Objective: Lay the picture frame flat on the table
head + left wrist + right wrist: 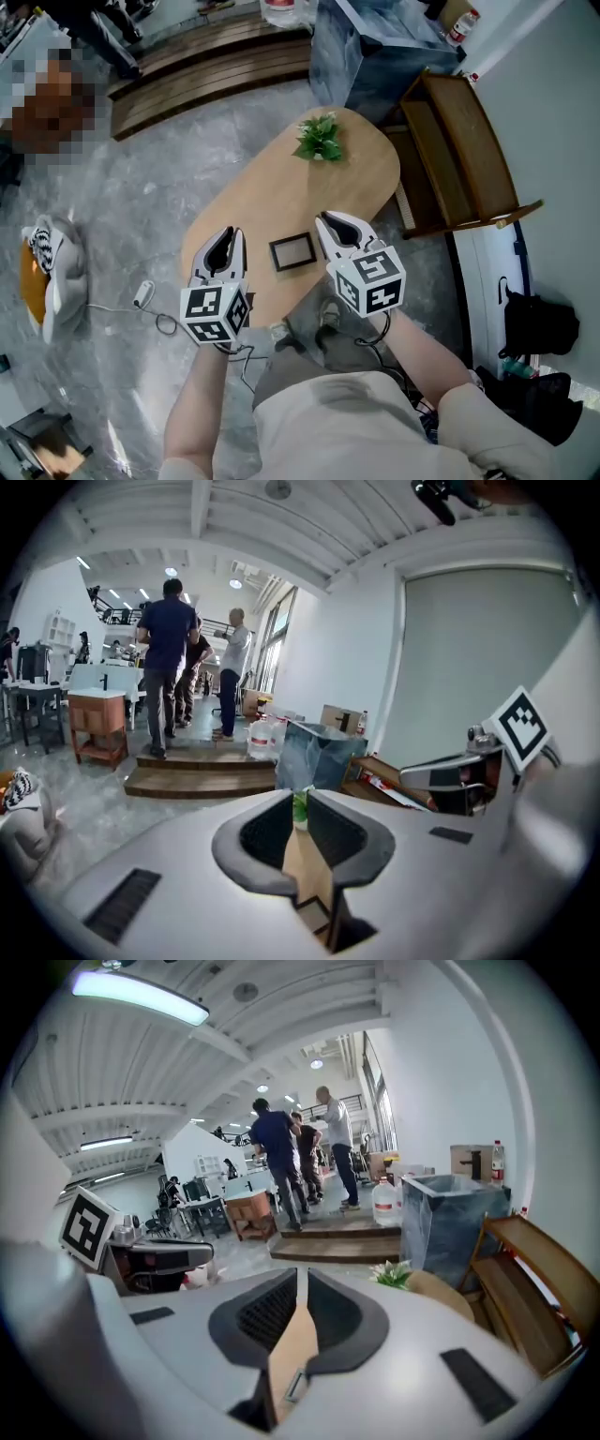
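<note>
1. The left claw is closed up, with only a thin crack between its two jaws. Nothing is in the crack. Looking along the jaws, you can see a strip of table and the green plant through it.
2. The right claw has its jaws almost together too, and it holds nothing.
3. Both claws hang over the near end of the table. Neither one touches the picture frame.
4. A big dark bin stands on the floor past the far end of the table. Its top is open, but you cannot see what is inside.
5. A big clear water jug stands near the bin, and a brown wooden rack stands just beside the table.
6. The picture frame lies flat on the table, in the space between the two claws and near the person's end. It is a small rectangle with a dark rim and a grey middle.
7. The plant sits at the far end of the table, well apart from the frame.
</note>
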`<state>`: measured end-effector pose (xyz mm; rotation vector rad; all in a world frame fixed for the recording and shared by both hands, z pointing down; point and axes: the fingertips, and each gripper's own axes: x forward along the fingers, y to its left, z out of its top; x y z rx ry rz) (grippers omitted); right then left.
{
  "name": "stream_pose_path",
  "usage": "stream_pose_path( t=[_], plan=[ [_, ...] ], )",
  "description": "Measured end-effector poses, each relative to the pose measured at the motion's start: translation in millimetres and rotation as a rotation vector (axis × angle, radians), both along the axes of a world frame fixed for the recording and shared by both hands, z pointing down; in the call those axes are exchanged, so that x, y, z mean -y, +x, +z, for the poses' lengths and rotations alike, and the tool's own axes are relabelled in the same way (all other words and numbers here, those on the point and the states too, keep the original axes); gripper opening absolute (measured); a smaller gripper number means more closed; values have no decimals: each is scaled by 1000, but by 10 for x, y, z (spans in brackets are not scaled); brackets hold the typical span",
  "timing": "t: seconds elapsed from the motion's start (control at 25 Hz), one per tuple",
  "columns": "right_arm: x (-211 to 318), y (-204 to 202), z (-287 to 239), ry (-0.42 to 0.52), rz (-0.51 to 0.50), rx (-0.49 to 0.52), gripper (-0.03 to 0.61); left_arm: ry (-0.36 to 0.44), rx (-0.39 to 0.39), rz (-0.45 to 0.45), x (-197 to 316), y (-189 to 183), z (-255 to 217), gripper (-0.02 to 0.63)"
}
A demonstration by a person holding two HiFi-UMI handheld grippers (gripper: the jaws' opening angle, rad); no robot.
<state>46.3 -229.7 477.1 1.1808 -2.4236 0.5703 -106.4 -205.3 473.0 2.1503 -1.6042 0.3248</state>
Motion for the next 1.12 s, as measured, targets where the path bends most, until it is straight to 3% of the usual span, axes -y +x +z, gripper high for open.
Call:
stream_pose_path(
  t=[0.2,0.4,0.56,0.8,1.12],
  plan=[
    [-122,15,-896,138,2,44,23,138,5,1,-115,-13,-817,44],
    [-304,-19,-1642,284,-25,43,23,300,104,44,-274,34,-1614,43],
    [-492,-14,-2119,399,-35,31,23,387,125,51,-455,72,-2083,43],
    [-689,86,-2706,475,0,104,21,513,183,56,-662,68,-2660,43],
    [-990,127,-3294,612,-25,99,12,603,192,60,-959,136,-3047,40]
  ],
)
